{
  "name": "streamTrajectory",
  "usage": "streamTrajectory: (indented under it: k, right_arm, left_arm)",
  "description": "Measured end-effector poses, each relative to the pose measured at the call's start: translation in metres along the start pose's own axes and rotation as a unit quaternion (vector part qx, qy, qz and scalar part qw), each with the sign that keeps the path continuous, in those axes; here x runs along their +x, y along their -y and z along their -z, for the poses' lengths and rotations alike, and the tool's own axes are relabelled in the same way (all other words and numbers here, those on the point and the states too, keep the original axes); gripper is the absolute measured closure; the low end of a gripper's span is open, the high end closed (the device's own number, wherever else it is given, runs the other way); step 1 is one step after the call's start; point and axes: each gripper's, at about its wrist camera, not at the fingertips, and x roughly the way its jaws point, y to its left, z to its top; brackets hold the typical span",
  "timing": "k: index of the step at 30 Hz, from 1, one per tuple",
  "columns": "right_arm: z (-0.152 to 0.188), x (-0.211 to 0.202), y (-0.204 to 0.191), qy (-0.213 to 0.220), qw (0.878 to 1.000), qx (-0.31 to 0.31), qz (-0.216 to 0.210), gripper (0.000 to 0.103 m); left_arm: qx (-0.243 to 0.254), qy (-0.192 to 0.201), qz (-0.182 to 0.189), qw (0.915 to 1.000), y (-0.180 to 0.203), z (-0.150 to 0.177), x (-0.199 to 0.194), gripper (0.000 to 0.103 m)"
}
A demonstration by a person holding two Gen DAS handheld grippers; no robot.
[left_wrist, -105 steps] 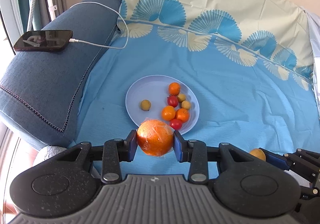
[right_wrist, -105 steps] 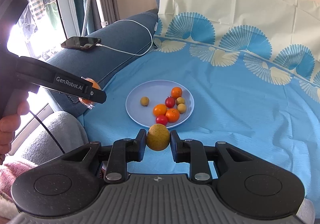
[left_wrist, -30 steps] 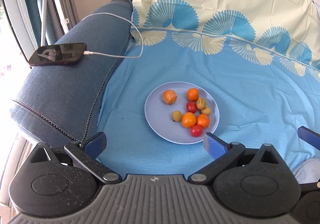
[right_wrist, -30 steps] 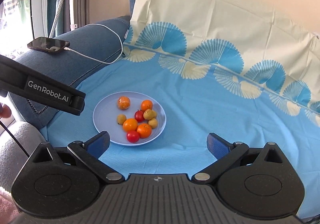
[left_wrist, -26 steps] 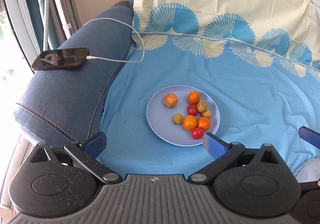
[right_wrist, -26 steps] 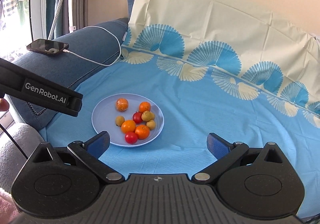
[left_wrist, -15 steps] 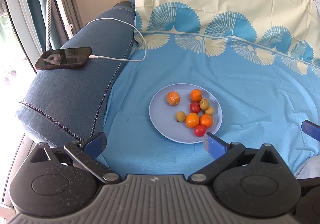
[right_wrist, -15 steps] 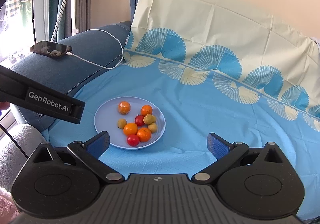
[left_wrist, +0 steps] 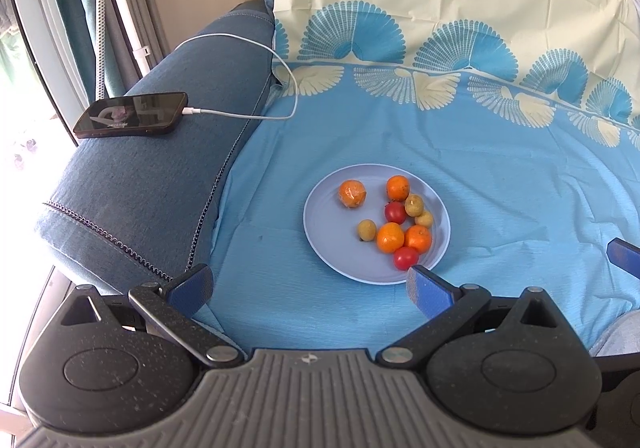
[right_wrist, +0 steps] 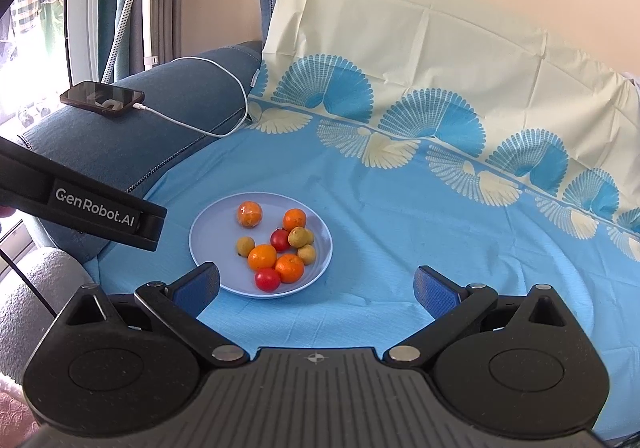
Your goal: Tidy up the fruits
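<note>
Plate (left_wrist: pixel 320 244) on blue-sheeted sofa (left_wrist: pixel 500 183)

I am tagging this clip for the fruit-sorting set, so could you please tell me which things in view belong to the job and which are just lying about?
Part of the job:
- plate
- wrapped orange
- three oranges, e.g.
- two red tomatoes, e.g.
- three small yellow-green fruits, e.g.
- left gripper, right gripper, both open and empty

Lying about:
- phone
- charging cable
- armrest
- cloth

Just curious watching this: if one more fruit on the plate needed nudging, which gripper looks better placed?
Probably the left gripper: the plate lies just past its open fingers. The right gripper, also open, has it off to one side.
</note>
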Motion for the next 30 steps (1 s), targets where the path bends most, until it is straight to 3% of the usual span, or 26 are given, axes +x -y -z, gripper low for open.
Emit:
streamTrajectory:
  k: [30]
  right_arm:
    - [-0.0002, 0.0025, 0.0028, -0.003, 1.000, 0.008, 0.000, 0.001]
  left_arm:
    - [0.005, -0.010, -0.016, 0.9998, 0.0021, 0.0025, 0.0055, 0.000]
